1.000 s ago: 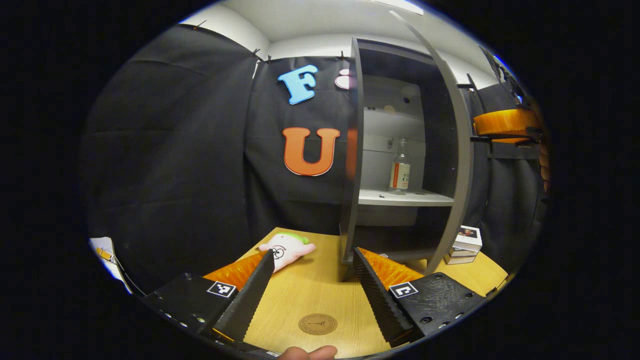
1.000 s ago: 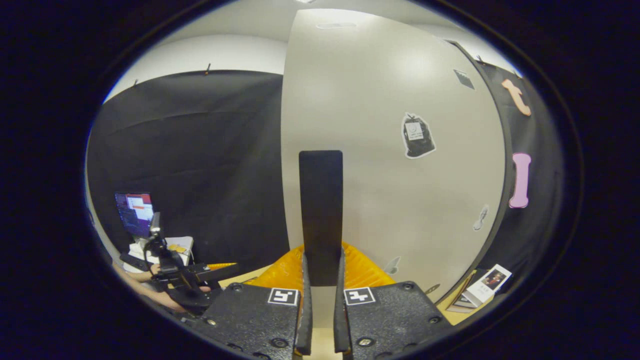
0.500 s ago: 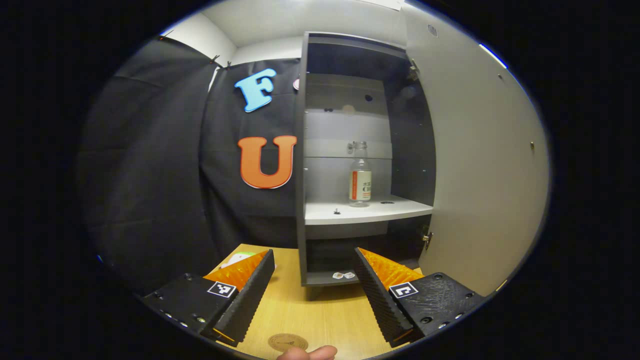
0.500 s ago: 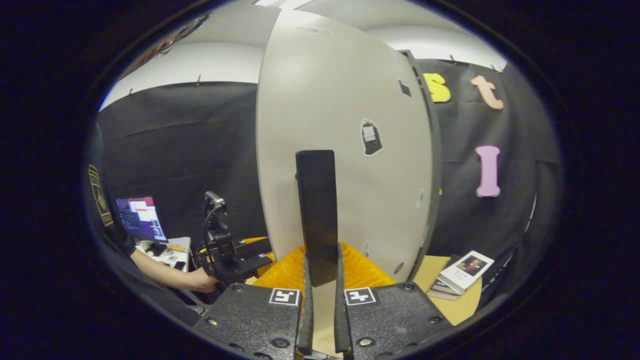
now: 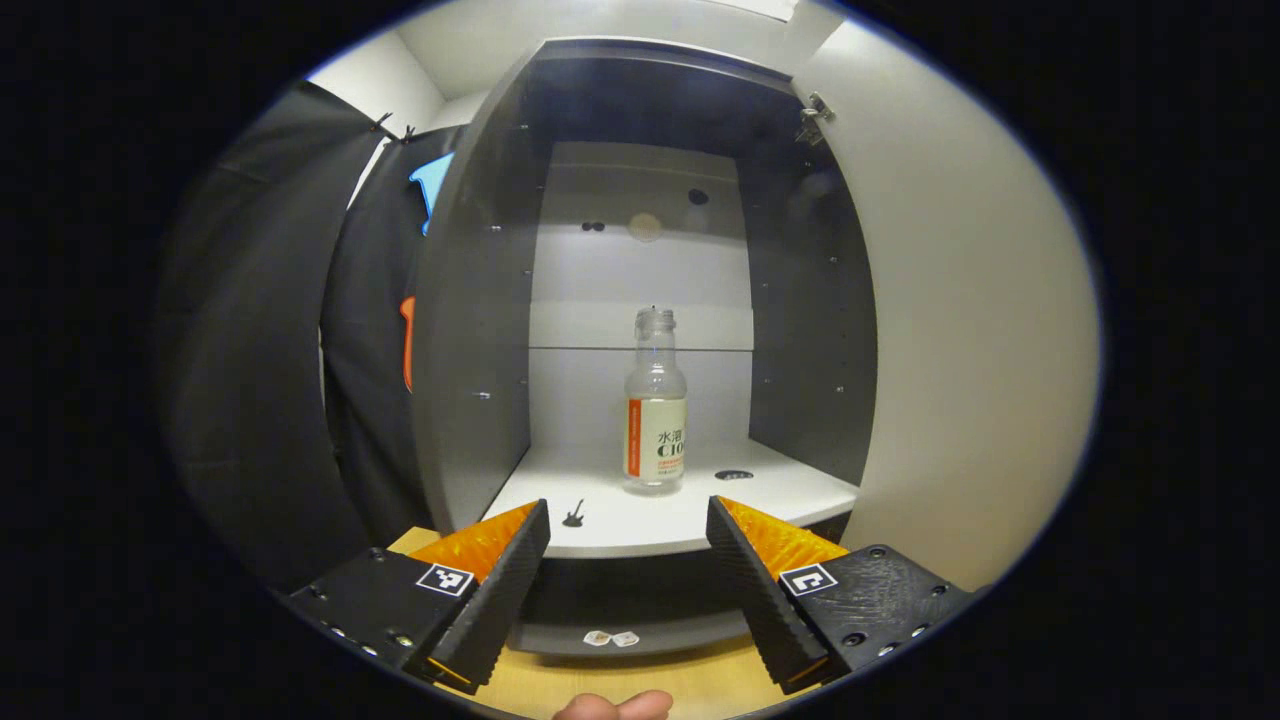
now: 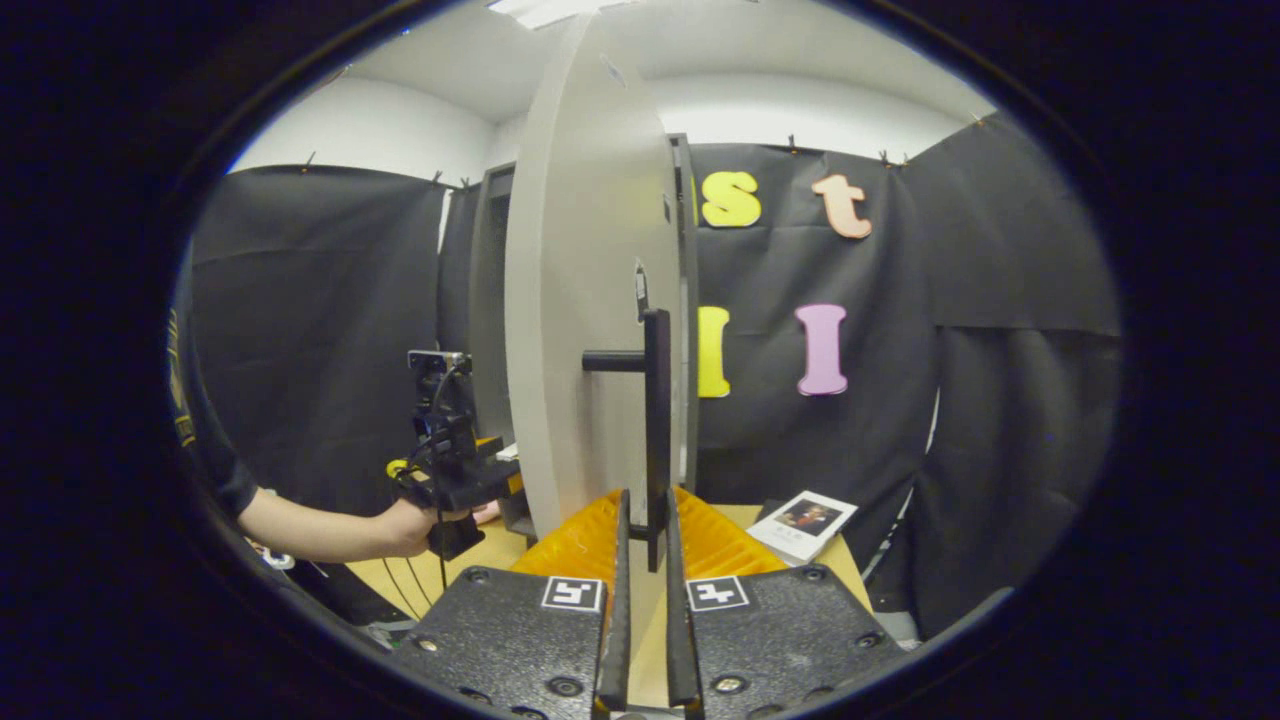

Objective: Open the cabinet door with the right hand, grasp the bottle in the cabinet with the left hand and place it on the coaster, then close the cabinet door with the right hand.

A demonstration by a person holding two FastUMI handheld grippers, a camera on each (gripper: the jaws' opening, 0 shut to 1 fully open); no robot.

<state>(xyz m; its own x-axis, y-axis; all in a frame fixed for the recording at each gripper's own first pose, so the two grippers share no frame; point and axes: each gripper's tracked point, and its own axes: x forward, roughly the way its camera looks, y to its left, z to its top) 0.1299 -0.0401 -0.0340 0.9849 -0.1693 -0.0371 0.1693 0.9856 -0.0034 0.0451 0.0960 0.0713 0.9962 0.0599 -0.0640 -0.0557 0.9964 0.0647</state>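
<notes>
Door-opening step looked finished; reach for the bottle (image 5: pixel 655 405) in hand. Right gripper (image 6: pixel 643 520) pinched on the dark bar handle (image 6: pixel 656 420) at frame centre, fingers pressed to either side of it, holding the pale cabinet door (image 6: pixel 575 330) swung wide and seen nearly edge-on. Left gripper (image 5: pixel 627 520) at lower centre of its own view, fingers spread wide, empty, short of the white shelf (image 5: pixel 780 495). Bottle upright at frame centre, on that shelf, lined up with the gap between the fingers. Clear body, narrow neck, no cap made out, label with an orange stripe. Next, by judgement: straight advance over the shelf edge, fingers around the labelled body, then a squeeze.
</notes>
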